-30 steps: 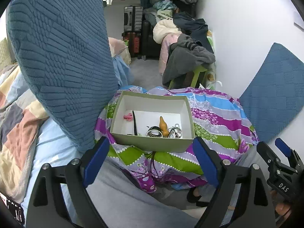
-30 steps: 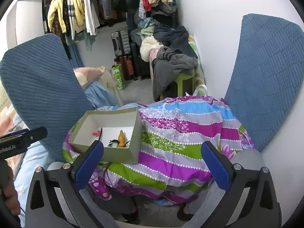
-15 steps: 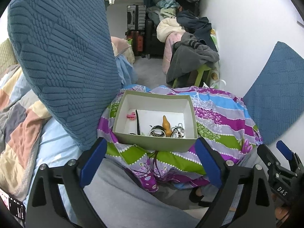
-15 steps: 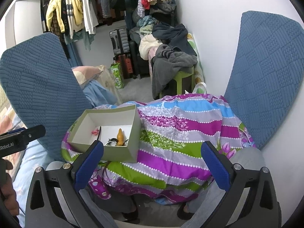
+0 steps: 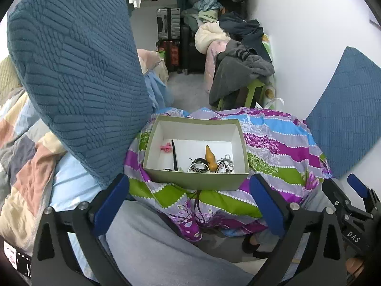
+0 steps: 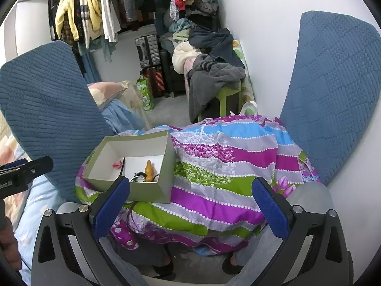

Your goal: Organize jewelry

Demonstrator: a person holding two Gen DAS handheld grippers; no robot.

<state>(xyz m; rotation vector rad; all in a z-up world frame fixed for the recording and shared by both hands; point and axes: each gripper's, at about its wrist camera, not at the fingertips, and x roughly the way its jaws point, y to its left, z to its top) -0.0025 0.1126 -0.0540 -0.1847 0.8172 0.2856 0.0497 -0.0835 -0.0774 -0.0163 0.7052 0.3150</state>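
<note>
Both the left claw (image 5: 189,205) and right claw (image 6: 190,208), spread and empty, have crept slightly closer to the box (image 5: 195,181), jewelry (image 5: 210,160) inside.

An open olive-green cardboard box (image 5: 197,181) is seen resting on a striped floral cloth (image 5: 281,147), near its front-left edge. Inside, along the near wall, a patterned bangle (image 5: 198,168), an orange gourd-shaped pendant (image 5: 210,158) and a beaded chain (image 5: 226,164) are grouped; a pink hair clip (image 5: 166,147) lies apart. The left hand-held gripper (image 5: 189,202) is held wide apart, empty, before the box.
</note>
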